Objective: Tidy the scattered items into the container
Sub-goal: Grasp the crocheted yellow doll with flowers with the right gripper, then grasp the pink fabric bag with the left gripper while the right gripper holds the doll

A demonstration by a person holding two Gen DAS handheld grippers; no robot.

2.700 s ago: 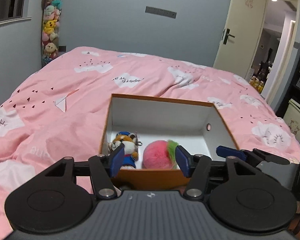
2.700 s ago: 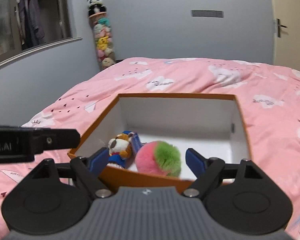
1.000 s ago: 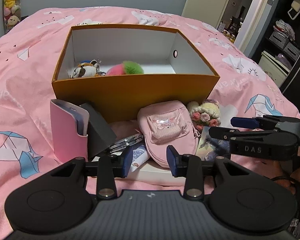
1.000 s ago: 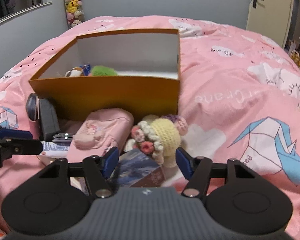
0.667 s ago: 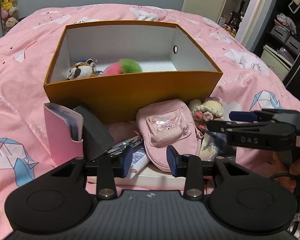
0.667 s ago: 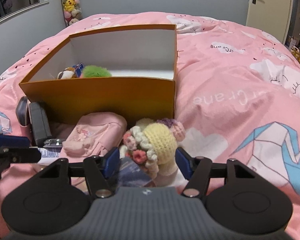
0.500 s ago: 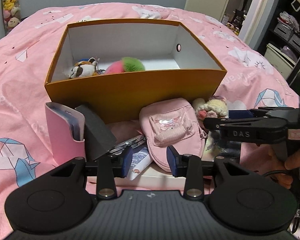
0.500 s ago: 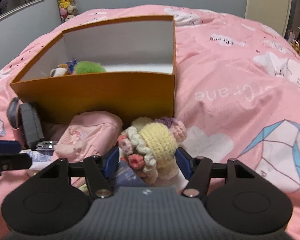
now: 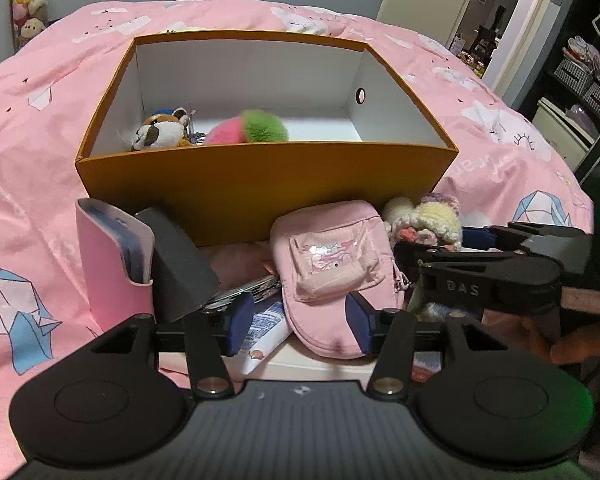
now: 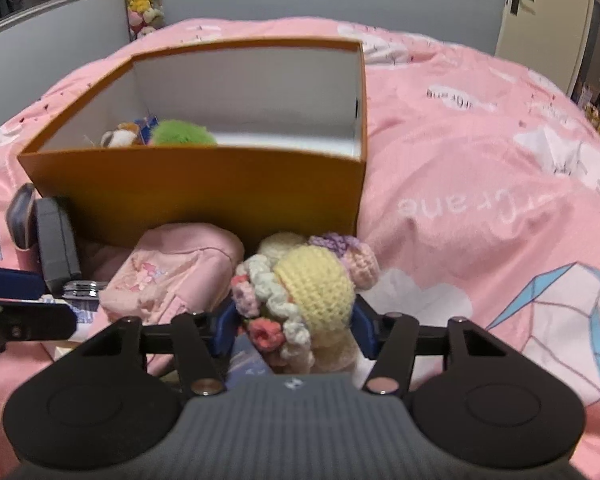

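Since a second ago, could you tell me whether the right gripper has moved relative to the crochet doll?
Yes. The right gripper has moved forward toward the orange box; the crochet doll, previously ahead of its fingertips, now sits between its open fingers.

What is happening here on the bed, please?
A person is tidying small items into the orange box, which holds a plush dog and a fluffy ball. The right tool is open around the crochet doll. The left tool is open over the pink pouch.
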